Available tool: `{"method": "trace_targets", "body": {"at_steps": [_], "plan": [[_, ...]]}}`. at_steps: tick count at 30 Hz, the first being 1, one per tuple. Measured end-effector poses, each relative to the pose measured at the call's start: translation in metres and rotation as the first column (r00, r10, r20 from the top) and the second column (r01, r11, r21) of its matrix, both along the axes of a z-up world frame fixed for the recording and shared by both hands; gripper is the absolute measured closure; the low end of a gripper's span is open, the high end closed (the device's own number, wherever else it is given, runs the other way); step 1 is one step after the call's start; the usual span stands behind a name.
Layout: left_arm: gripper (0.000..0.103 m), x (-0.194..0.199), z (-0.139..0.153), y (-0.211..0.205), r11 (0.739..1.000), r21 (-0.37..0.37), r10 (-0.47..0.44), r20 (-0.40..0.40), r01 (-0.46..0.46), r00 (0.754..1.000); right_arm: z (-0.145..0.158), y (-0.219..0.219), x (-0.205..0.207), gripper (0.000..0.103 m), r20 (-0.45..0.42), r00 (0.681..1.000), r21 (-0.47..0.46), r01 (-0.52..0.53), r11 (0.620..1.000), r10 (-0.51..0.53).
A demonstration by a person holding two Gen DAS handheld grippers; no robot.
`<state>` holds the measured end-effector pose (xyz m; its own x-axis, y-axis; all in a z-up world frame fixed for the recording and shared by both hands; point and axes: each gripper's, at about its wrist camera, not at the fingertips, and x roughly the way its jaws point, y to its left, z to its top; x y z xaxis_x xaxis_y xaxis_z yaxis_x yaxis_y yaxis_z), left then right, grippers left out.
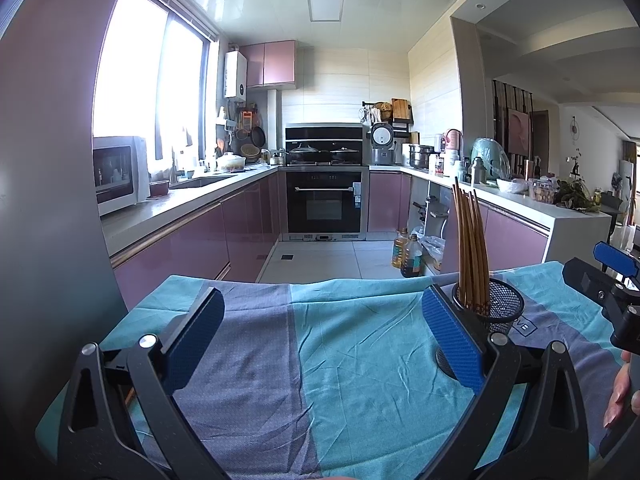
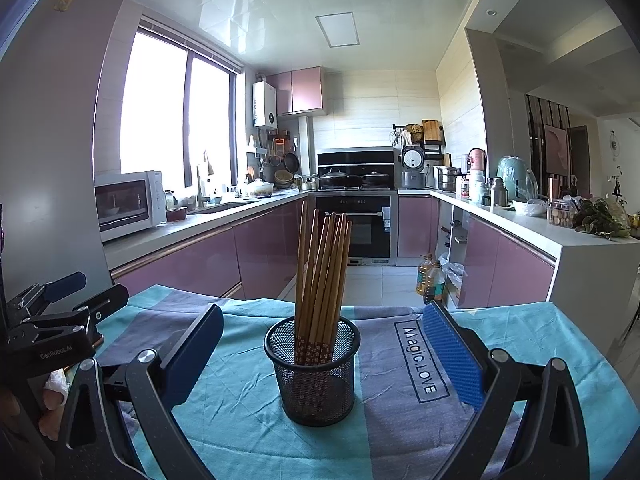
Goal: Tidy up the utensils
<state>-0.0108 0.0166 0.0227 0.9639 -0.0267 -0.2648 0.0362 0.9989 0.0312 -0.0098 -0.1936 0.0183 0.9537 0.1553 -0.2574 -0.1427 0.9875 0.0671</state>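
A black mesh cup (image 2: 314, 372) stands upright on the teal and grey cloth (image 2: 240, 420), holding several brown chopsticks (image 2: 322, 268) with patterned lower ends. My right gripper (image 2: 324, 354) is open, its fingers on either side of the cup without touching it. In the left wrist view the same mesh cup (image 1: 498, 308) with the chopsticks (image 1: 472, 248) stands just beyond the right finger. My left gripper (image 1: 320, 336) is open over bare cloth (image 1: 340, 380) with nothing between its fingers. The right gripper (image 1: 612, 276) shows at that view's right edge, and the left gripper (image 2: 60, 300) at the other view's left edge.
The table's far edge (image 2: 280, 300) drops to a tiled kitchen floor. Oil bottles (image 2: 430, 278) stand on the floor by the purple cabinets. A grey wall (image 1: 52, 200) is close on the left. A hand (image 1: 620, 392) holds the right tool.
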Motion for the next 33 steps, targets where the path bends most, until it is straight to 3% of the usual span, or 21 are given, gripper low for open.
{"method": "trace_targets", "body": {"at_steps": [33], "plan": [[0.006,-0.0003,-0.0047,-0.0029,1.000,0.000,-0.001,-0.007,0.001,1.000,-0.0024,0.0024,0.0018,0.006,-0.005,1.000,0.003,0.001,1.000,-0.001]]}}
